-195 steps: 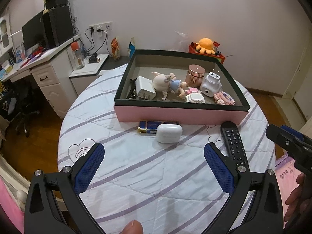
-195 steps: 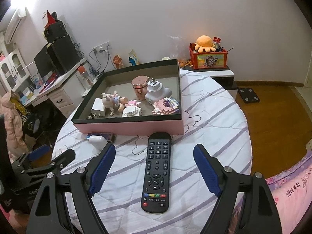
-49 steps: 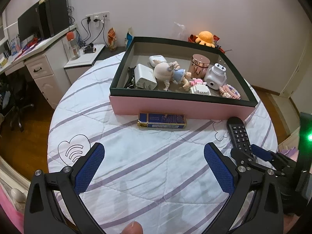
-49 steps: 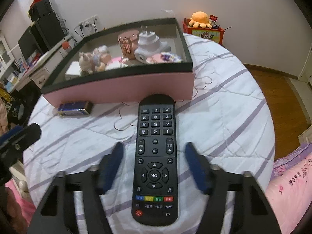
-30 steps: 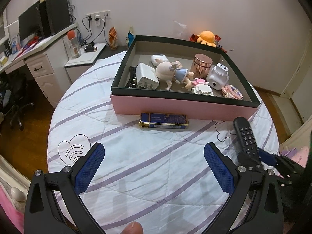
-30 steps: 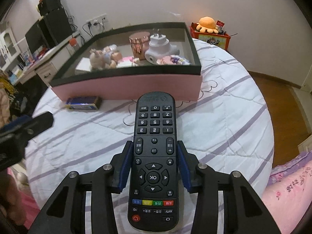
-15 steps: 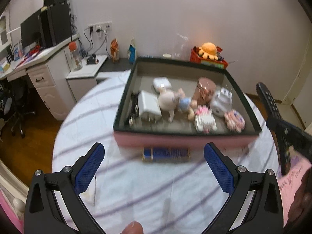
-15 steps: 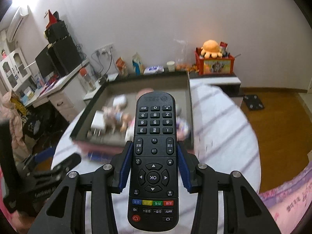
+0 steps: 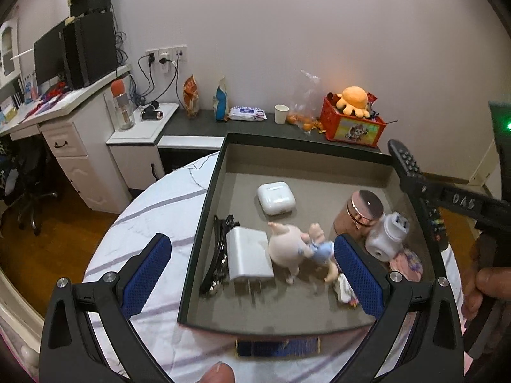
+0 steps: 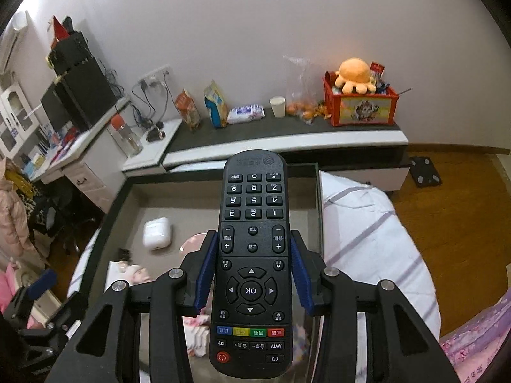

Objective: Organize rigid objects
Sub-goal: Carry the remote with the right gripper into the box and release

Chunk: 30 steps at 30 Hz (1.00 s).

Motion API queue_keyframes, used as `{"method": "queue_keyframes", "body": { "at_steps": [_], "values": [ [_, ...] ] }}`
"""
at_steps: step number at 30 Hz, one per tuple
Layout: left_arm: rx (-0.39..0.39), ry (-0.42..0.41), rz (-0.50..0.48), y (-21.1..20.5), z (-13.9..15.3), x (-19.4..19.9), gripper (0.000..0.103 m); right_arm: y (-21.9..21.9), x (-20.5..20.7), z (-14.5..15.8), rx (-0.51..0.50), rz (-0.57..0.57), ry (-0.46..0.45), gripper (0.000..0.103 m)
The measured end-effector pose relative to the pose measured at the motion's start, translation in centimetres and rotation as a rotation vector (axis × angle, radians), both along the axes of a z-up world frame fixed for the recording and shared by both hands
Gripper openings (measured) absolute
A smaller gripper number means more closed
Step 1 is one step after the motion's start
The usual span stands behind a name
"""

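My right gripper (image 10: 252, 274) is shut on a black remote control (image 10: 252, 223) and holds it in the air above the pink box (image 10: 316, 210). The remote (image 9: 407, 166) also shows at the right of the left wrist view, over the box's right side. The box (image 9: 204, 223) has a dark rim and holds a white earbud case (image 9: 275, 198), a white charger (image 9: 247, 258), a pig doll (image 9: 290, 249), a rose-gold tin (image 9: 364, 210) and a white plug adapter (image 9: 388, 236). My left gripper (image 9: 252, 274) is open and empty above the box's near edge.
A blue flat box (image 9: 278, 348) lies on the round quilted table (image 9: 159, 210) just in front of the pink box. Behind the table stand a low dark shelf (image 9: 255, 124) with snacks and a red toy crate (image 9: 351, 124), and a white desk (image 9: 64, 127) at left.
My right gripper has carried the remote forward and now holds it lower over the box. My left gripper has moved forward toward the box, still open.
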<state>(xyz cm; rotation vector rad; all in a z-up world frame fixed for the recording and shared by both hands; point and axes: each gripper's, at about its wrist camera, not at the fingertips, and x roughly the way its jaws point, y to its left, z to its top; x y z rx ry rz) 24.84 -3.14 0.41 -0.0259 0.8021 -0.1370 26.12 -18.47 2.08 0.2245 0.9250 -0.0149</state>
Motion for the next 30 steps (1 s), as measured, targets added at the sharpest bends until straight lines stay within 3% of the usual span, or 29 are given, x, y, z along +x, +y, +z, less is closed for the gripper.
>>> {"method": "queue_keyframes", "body": {
  "at_steps": [7, 16, 21, 30],
  "values": [
    [-0.002, 0.022, -0.002, -0.4, -1.0, 1.4, 0.103, 0.1, 1.5, -1.9, -0.074, -0.018, 0.067, 0.045],
    [-0.007, 0.011, 0.000, 0.0, -0.4, 0.1, 0.103, 0.5, -0.1, -0.6, -0.062, -0.017, 0.033, 0.047],
    [-0.013, -0.012, -0.002, 0.5, 0.7, -1.9, 0.103, 1.0, -2.4, 0.9, -0.045, -0.013, -0.022, 0.080],
    [-0.014, -0.042, -0.008, 1.3, 2.1, -6.7, 0.103, 2.5, -8.8, 3.4, -0.046, -0.012, -0.107, 0.084]
  ]
}}
